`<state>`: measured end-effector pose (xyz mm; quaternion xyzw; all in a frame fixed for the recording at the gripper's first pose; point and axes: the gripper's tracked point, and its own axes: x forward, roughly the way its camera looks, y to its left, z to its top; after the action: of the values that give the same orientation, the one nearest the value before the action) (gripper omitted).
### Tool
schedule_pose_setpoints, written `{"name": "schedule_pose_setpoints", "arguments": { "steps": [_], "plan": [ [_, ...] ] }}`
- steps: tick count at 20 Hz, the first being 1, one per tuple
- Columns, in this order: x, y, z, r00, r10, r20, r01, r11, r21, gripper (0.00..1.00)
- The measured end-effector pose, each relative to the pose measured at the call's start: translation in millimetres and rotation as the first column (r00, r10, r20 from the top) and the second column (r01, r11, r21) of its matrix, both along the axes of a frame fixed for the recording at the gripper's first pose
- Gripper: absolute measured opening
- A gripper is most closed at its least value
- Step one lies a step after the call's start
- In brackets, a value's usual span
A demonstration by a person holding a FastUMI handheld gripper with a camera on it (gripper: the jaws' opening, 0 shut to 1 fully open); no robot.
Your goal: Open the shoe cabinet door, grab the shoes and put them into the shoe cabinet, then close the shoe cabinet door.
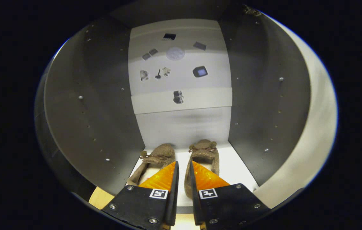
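Note:
A pair of brown fabric shoes with small bows stands side by side on the white floor of the shoe cabinet point(235, 166). The left shoe point(155, 158) and the right shoe point(204, 156) point toward the back wall. My gripper point(184, 166) hovers over their heels with the jaws a narrow gap apart. The left finger point(163, 179) lies over the left shoe's opening and the right finger point(205, 179) over the right shoe's opening. In the gap I see white shelf and the inner edge of the right shoe. Neither shoe is visibly pinched.
Dark side walls point(98, 121) close the compartment in on both sides, dotted with shelf-pin holes. The pale back wall point(181, 124) carries small pictures. The open door's light edge point(315, 127) curves along the right. A strip of wooden floor point(99, 198) shows beside the left finger.

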<state>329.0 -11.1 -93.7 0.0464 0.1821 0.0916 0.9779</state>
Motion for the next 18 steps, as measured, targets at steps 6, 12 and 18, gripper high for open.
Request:
{"name": "schedule_pose_setpoints", "arguments": {
  "steps": [6, 12, 18],
  "plan": [
    [-84.4, -8.3, 38.7, 0.998, -0.017, 0.062, 0.019, 0.999, -0.031, 0.21],
    [-175.2, -24.6, 68.6, 0.992, -0.058, 0.115, 0.064, 0.997, -0.046, 0.23],
    [-266.1, -63.8, 90.5, 0.977, -0.135, 0.163, 0.144, 0.989, -0.045, 0.27]
  ]
}}
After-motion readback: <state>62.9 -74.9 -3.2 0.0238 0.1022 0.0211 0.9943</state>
